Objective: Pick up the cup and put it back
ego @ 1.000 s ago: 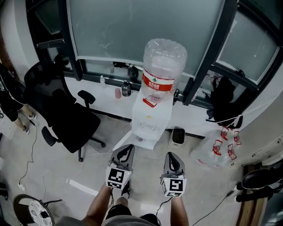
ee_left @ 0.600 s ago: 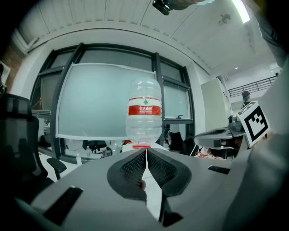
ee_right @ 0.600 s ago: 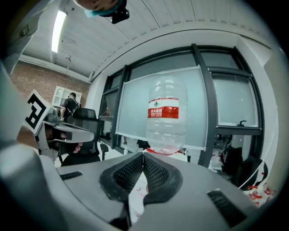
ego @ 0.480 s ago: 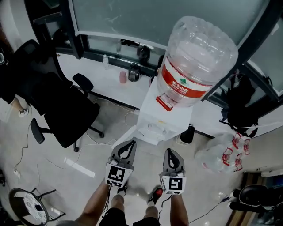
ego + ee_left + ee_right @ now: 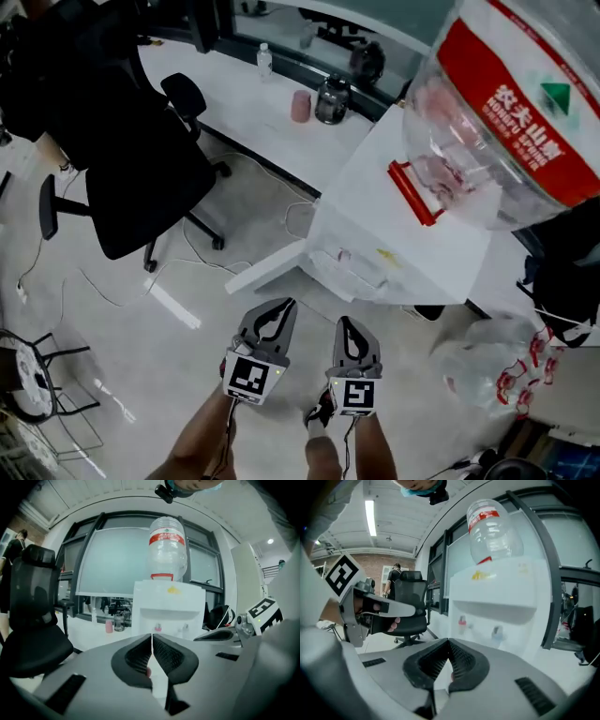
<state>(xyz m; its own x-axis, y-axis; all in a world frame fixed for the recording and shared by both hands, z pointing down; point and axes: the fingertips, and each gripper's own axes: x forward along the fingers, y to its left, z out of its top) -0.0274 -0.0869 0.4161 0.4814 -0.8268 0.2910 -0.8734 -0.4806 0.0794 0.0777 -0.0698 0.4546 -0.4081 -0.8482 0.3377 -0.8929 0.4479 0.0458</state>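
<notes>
A small pink cup (image 5: 300, 106) stands on the white ledge (image 5: 253, 103) under the window, next to a glass jar (image 5: 333, 98); in the left gripper view the cup (image 5: 108, 627) is far off at the left. My left gripper (image 5: 273, 311) and right gripper (image 5: 350, 324) hang side by side low in the head view, both shut with nothing between the jaws. They point at the white water dispenser (image 5: 394, 244) with its big clear bottle (image 5: 516, 112). Both are well short of the cup and apart from the dispenser.
A black office chair (image 5: 122, 159) stands on the floor at the left. A clear plastic bag (image 5: 487, 370) lies at the dispenser's right. Cables trail across the pale floor (image 5: 141, 309). A wire stand (image 5: 28, 384) sits at the far left edge.
The view has dropped and closed in: the dispenser and bottle loom much larger at the upper right. Both grippers stay side by side and shut, now lower and nearer the dispenser's front.
</notes>
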